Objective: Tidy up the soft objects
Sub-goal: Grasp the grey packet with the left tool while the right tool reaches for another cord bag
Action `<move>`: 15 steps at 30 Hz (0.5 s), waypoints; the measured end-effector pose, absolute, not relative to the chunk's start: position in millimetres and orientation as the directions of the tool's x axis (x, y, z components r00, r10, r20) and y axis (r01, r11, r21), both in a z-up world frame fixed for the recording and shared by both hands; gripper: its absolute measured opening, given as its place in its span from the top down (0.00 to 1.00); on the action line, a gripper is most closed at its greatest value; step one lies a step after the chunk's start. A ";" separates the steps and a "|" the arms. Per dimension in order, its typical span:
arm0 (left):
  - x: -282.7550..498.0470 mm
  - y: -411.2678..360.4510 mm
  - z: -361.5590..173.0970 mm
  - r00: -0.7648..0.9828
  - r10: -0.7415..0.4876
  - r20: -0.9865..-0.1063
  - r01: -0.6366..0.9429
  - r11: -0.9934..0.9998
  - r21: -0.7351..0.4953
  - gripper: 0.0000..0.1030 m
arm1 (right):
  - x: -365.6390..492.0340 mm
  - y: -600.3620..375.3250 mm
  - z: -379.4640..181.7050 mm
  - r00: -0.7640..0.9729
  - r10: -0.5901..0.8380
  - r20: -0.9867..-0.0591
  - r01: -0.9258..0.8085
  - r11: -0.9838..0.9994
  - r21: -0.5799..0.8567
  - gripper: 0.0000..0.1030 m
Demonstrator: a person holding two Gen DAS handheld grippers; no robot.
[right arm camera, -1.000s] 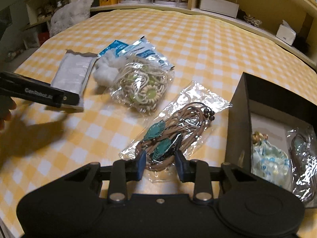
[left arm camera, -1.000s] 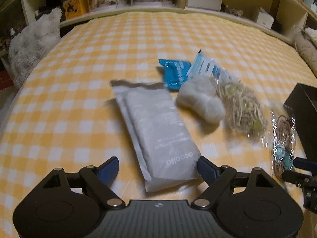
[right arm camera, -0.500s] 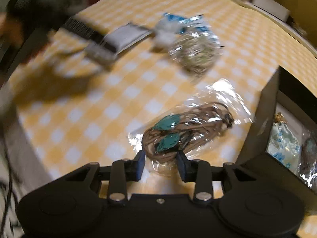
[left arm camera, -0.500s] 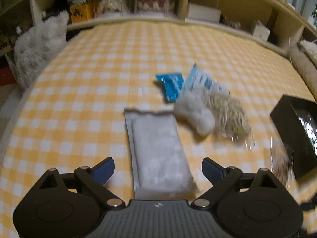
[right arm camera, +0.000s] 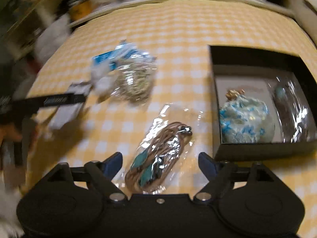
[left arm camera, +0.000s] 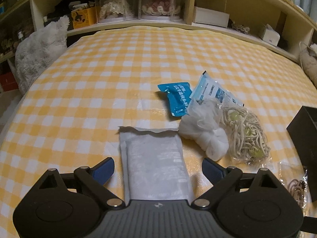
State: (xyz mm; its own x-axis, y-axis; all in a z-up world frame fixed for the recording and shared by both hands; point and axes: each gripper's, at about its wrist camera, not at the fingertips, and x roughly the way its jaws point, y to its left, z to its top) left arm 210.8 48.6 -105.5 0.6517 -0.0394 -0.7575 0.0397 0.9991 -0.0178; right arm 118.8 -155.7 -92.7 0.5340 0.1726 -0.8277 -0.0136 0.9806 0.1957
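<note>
Lying lengthwise between the wide-spread fingers of the left tongs (left arm camera: 158, 167), a flat grey rectangular pouch (left arm camera: 155, 162) rests on the yellow-and-white checked bench (left arm camera: 118, 69), touched by neither blue pad. Just right of it sit a white mesh bundle (left arm camera: 204, 132) and a clear bag of cream cord (left arm camera: 245, 134).

In the blurred right wrist view, the right tongs (right arm camera: 160, 163) are opening, gripping nothing; a clear packet of brown cord with teal leaves (right arm camera: 160, 154) lies loose between the fingers. A black open box (right arm camera: 257, 103) stands just right.
</note>
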 end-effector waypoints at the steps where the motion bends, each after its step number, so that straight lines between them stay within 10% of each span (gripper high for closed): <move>1: 212.3 47.0 -107.2 0.648 -0.034 -0.761 0.041 0.999 -0.010 0.08 | 122.2 -152.8 -96.7 0.528 0.165 -0.833 0.000 0.981 0.195 0.17; 15: 214.8 50.0 -115.7 0.614 0.001 -0.789 0.057 0.997 0.046 0.14 | 139.8 -119.5 -126.7 0.529 0.092 -0.843 -0.083 0.995 0.056 0.16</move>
